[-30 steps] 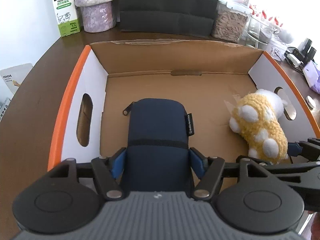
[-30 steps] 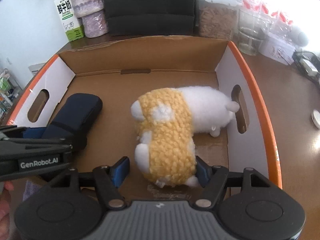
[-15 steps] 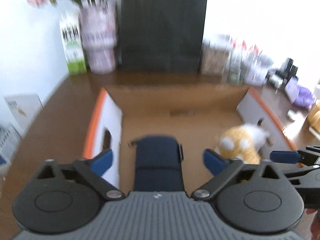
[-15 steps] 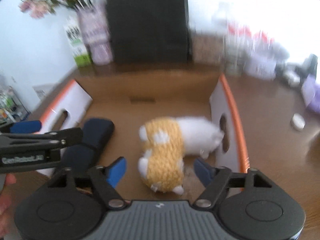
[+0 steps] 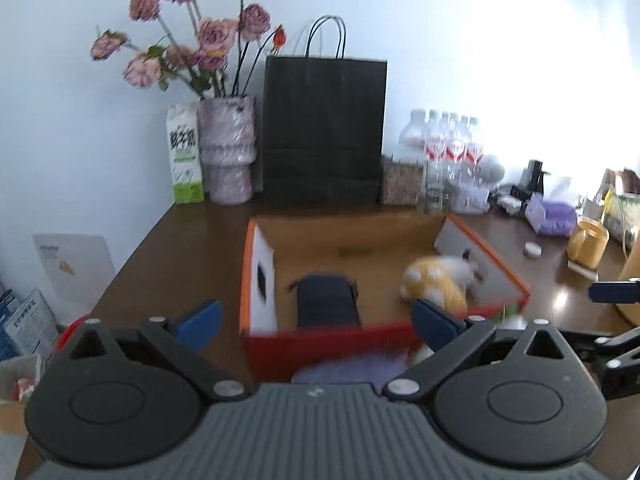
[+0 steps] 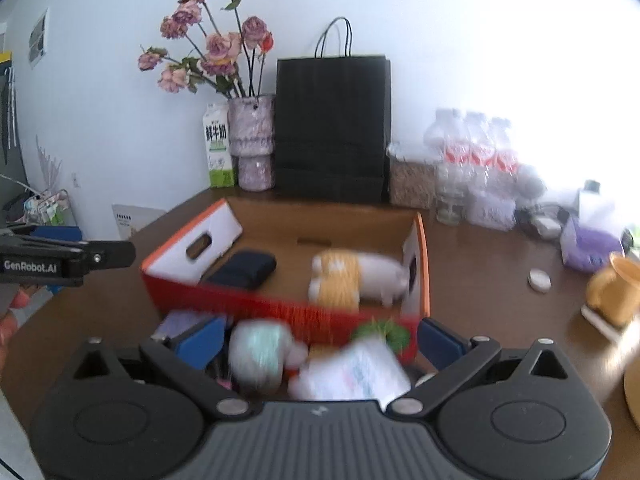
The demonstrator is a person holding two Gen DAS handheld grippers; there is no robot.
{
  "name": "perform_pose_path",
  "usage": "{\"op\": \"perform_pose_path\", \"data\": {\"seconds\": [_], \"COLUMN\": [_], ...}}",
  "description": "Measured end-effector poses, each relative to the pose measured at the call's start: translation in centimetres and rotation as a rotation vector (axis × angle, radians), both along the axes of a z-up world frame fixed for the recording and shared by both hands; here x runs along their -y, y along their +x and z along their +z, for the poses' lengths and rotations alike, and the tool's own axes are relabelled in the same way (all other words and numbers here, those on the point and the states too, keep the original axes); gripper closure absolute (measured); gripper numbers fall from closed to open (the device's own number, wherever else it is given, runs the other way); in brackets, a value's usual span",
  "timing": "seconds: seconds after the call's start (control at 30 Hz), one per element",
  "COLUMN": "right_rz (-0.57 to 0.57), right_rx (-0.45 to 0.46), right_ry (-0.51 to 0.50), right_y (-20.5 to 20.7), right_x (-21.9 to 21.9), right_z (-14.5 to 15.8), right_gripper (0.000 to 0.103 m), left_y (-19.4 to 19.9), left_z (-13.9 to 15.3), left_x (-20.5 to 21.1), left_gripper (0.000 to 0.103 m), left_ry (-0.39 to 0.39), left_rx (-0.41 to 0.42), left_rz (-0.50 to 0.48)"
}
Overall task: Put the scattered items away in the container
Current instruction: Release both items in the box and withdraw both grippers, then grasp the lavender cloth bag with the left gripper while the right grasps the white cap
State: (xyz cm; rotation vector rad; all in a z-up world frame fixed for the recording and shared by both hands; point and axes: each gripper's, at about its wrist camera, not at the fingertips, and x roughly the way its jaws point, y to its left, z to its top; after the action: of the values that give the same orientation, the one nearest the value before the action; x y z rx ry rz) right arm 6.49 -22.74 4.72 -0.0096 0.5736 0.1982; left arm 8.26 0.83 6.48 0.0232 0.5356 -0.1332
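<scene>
both our grippers, left (image 5: 316,318) and right (image 6: 322,338), stood wide and empty, the right's jaws just opening; pouch (image 5: 326,300) left and plush toy (image 6: 354,274) right lay inside the box (image 6: 280,308).

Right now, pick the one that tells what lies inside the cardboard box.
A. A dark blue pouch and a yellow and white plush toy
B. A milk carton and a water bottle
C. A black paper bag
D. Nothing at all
A: the dark blue pouch lies at the left and the yellow and white plush toy at the right on the floor of the cardboard box, both clear of the grippers.
</scene>
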Motion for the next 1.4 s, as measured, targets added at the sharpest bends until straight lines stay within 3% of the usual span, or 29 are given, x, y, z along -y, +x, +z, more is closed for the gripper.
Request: {"op": "perform_pose_path", "data": {"seconds": [0.17,0.33,0.43,1.03,1.4], "right_rz": [-0.023,-0.069,-0.081,-0.144,-0.206], "right_rx": [-0.035,-0.097,-0.113,-0.140,-0.131], "right_ry": [-0.034,-0.018,-0.048,-0.016,-0.093], "right_y": [-3.9,-5.9,-6.1,-4.3,-0.2], "right_x": [-0.4,-0.3,-0.5,1.8,5.3], "right_z": [-3.6,-6.4,-7.3,-8.2,-7.4], "right_gripper": [0.000,0.000,0.000,0.000,0.000], "left_y": [-2.7,-4.5,-4.8,-2.2,1.7], "left_z": [-3.7,-6.9,-7.9,-7.2,-6.0], "left_x": [-0.9,-2.0,-2.1,0.2,2.0], "left_gripper": [0.000,0.000,0.000,0.000,0.000], "left_ry": [-0.022,-0.105,-0.095,-0.065,-0.103], "left_rx": [-0.093,-0.195,-0.230,-0.226,-0.252], "left_rz": [0.053,0.101,0.110,0.094,0.078]}}
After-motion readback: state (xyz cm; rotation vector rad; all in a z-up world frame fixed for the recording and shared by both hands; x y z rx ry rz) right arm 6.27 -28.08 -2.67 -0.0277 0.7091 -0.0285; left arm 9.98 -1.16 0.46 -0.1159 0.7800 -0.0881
